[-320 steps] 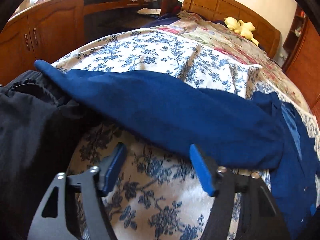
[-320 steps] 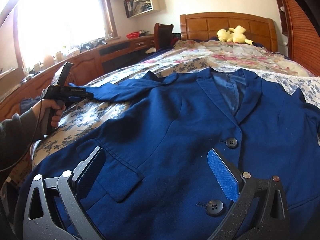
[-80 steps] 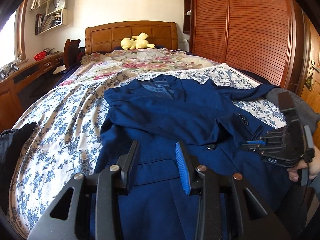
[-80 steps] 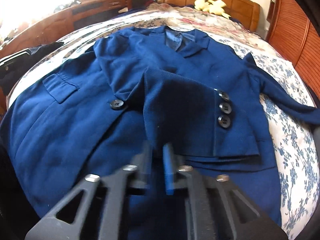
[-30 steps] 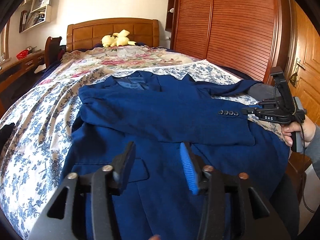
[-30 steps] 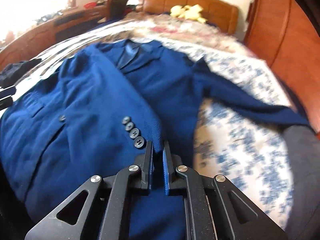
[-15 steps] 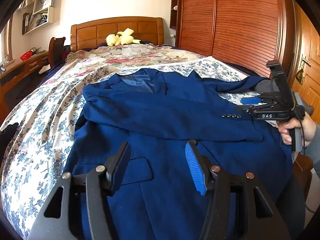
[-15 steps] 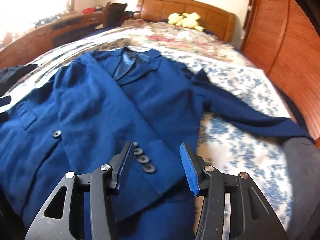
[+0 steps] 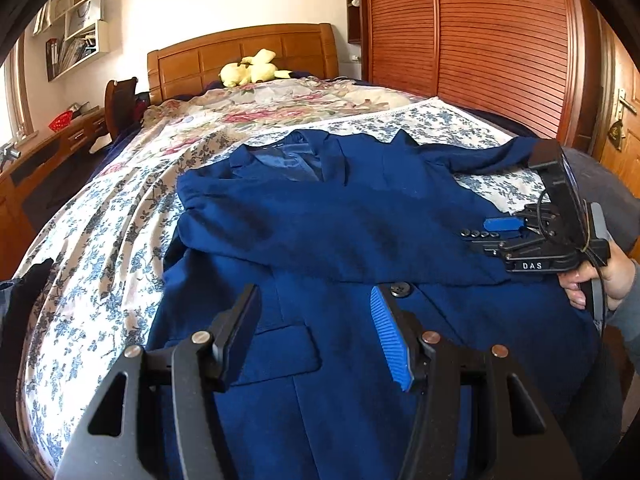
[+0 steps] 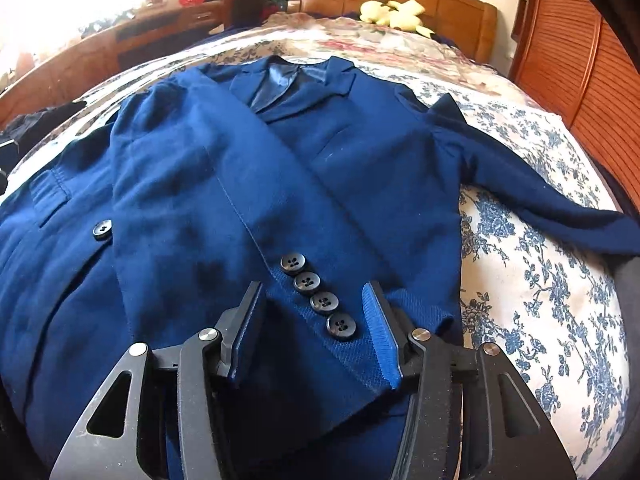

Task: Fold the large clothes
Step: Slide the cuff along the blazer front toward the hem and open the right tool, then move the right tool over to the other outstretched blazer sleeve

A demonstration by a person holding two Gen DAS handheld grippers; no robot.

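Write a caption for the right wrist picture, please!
Open right gripper over the blue blazer's folded sleeve cuff.

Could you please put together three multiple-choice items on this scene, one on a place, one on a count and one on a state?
1. Where does the yellow plush toy lie?
A. On the desk
B. By the headboard at the far end of the bed
C. On the jacket

2. How many buttons run in a row on the cuff of the folded sleeve?
A. Two
B. Four
C. Six

3. How does the other sleeve of the blue jacket lie?
A. Folded across the chest
C. Tucked under the jacket
B. Stretched out sideways on the floral sheet

Answers:
1 B, the toy sits just in front of the headboard.
2 B, four dark buttons show between the open fingers of the right hand-held gripper.
3 B, it reaches away from the shoulder over the sheet.
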